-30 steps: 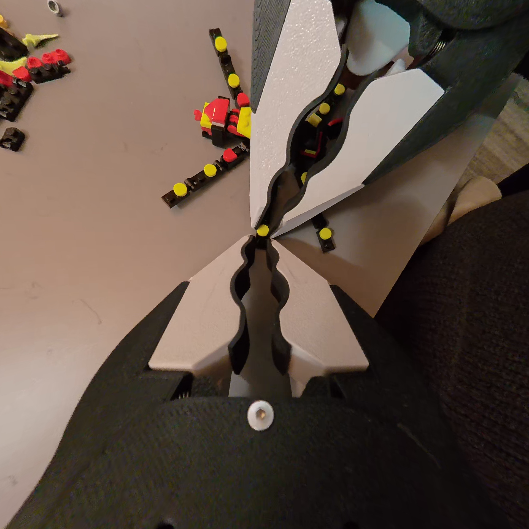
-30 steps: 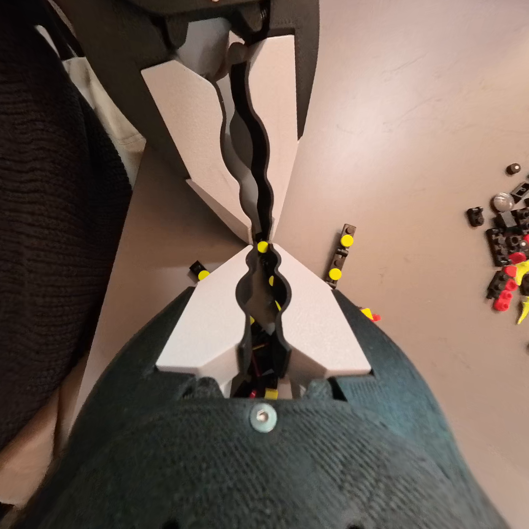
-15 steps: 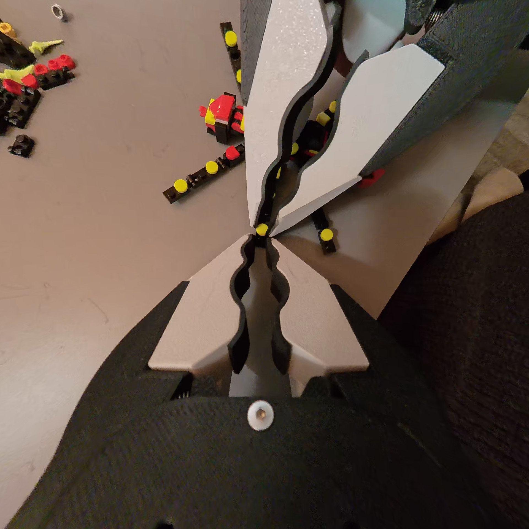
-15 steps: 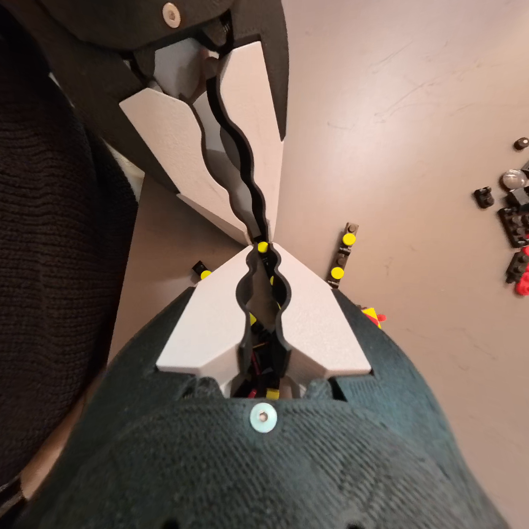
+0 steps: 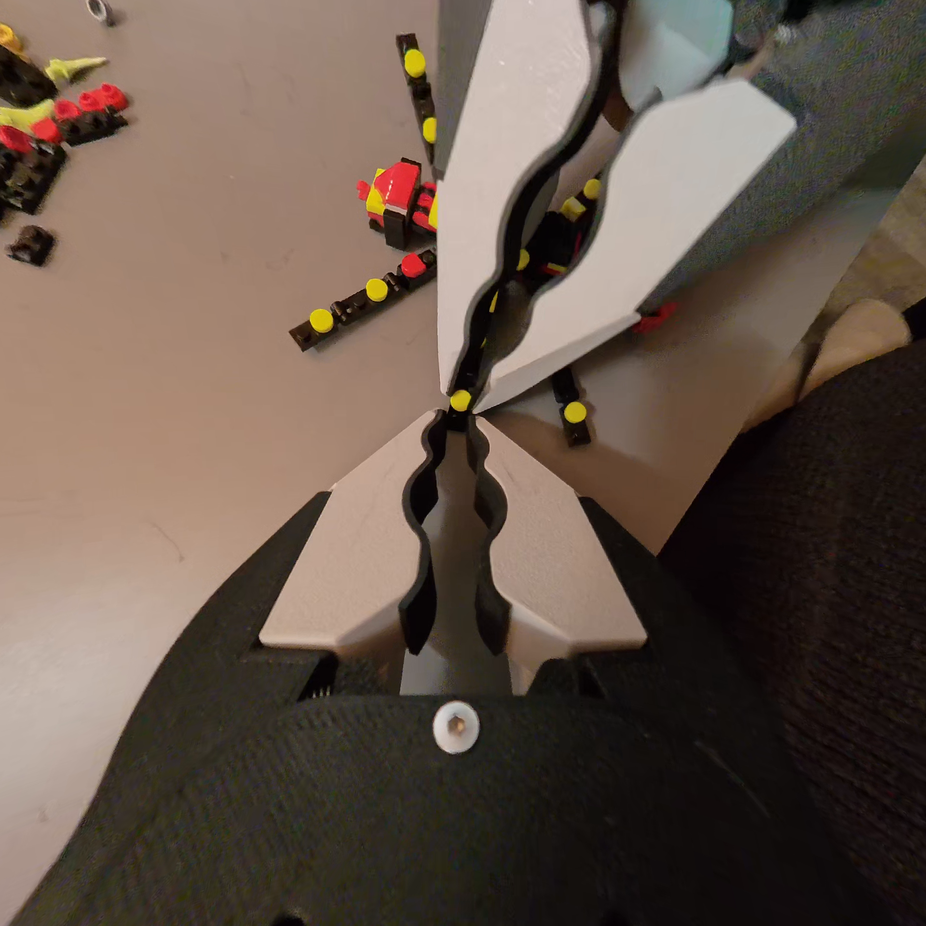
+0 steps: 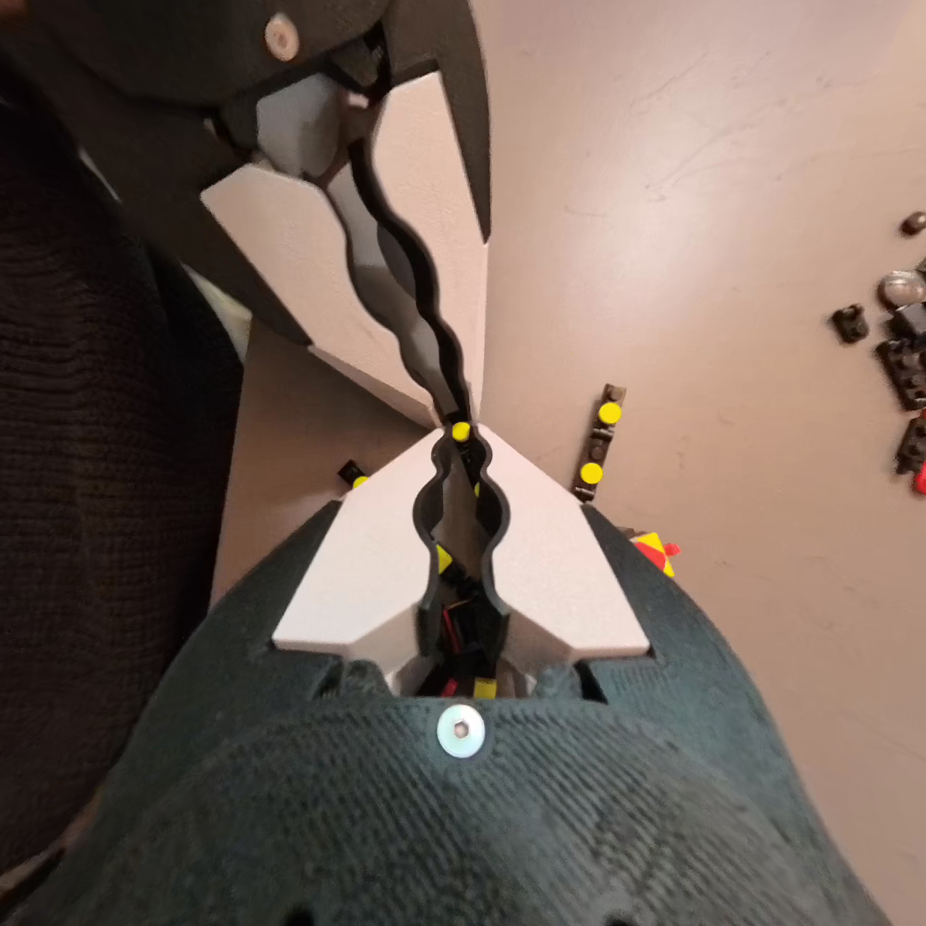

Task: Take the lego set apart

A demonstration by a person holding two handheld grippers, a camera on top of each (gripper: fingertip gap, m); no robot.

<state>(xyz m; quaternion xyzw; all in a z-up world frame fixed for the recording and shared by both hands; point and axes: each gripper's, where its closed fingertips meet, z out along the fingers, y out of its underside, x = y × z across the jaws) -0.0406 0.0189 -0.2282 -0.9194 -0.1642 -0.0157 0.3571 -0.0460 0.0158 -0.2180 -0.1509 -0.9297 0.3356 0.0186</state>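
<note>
**Both grippers clamped tip to tip on one black strip**

The black lego strip (image 5: pixel 457 416) with a yellow round stud at its end is pinched between two sets of fingers that meet tip to tip above the desk (image 5: pixel 150 451). The left gripper (image 5: pixel 456 426) has its fingers together on the near end of the strip. The right gripper (image 6: pixel 461 441) has its fingers closed along the rest of it, with the black, red and yellow body of the lego set (image 6: pixel 468 646) showing in the gap farther back between them.

Against half a second ago, the grip point has not shifted in either view. The right gripper has swung a little: in the left wrist view its fingers lean more upright and look motion-blurred. In the right wrist view the left gripper sits lower and farther right, with more of its dark housing in view.

Loose on the desk lie a black strip with two yellow studs and a red one (image 5: pixel 366 300), a small red-and-yellow block assembly (image 5: pixel 396 200), and another short strip with a yellow stud (image 5: pixel 573 411). A scatter of black, red and lime pieces (image 5: pixel 45 135) lies well apart at the far left. A person's dark knitted sleeve (image 5: pixel 801 601) fills the right edge.
</note>
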